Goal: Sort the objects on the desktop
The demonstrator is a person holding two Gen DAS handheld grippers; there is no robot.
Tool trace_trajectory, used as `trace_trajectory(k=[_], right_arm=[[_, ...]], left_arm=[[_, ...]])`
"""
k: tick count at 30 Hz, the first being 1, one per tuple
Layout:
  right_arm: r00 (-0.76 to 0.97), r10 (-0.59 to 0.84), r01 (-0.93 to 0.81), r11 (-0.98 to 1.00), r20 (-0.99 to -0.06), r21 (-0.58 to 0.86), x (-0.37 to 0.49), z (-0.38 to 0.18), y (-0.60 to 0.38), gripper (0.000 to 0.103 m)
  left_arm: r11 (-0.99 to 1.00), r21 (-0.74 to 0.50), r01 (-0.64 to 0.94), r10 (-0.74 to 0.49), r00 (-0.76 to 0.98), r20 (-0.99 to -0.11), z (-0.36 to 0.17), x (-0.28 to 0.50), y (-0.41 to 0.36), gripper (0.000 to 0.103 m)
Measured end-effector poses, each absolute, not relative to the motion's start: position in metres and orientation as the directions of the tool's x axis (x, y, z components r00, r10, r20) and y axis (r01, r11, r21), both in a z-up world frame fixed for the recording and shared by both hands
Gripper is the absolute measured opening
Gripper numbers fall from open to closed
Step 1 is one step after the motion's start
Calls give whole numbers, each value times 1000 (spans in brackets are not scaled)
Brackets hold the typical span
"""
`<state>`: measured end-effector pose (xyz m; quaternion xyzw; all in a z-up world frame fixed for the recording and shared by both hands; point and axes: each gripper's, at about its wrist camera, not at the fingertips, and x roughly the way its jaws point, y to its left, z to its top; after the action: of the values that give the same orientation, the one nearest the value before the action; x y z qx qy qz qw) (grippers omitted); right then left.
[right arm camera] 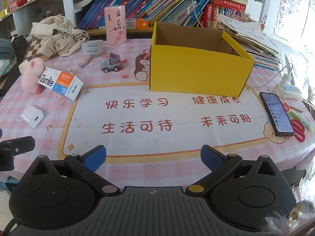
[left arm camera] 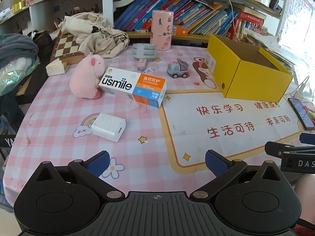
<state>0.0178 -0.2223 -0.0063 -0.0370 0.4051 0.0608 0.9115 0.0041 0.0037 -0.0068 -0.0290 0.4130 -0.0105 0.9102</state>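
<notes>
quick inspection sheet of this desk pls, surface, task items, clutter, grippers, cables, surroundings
surface: pink checked desk mat with a white printed panel, lying flat.
job's things: yellow box open, nothing seen in the visible part of its interior; usmile carton leaning against pink plush; white charger, toy truck, tape roll and pink cylinder apart on the mat.
clutter: phone lying over red scissors; crumpled cloth on a chessboard.
grippers: left gripper and right gripper open, holding nothing.
cables: white cable plugged into a power strip.
surroundings: shelf of books behind the desk.
</notes>
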Motion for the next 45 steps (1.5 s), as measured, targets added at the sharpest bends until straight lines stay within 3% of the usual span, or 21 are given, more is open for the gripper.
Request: trace_trajectory(k=[14,26,45], right_arm=[[671,92,-157,987,-735,-20,18,-4,-219,103],[693,117,-167,986,-711,-1,15,3,-217,103],[690,108,-181,983,-715,-26,12,4,-214,103]], left_arm=[[999,-46,-3,-32,679,-734,-1,3,6,103],[992,-121,18,-100,696,-711,4,3,13,103],[998,-53,23,-54,704,-708,6,-2,5,103]])
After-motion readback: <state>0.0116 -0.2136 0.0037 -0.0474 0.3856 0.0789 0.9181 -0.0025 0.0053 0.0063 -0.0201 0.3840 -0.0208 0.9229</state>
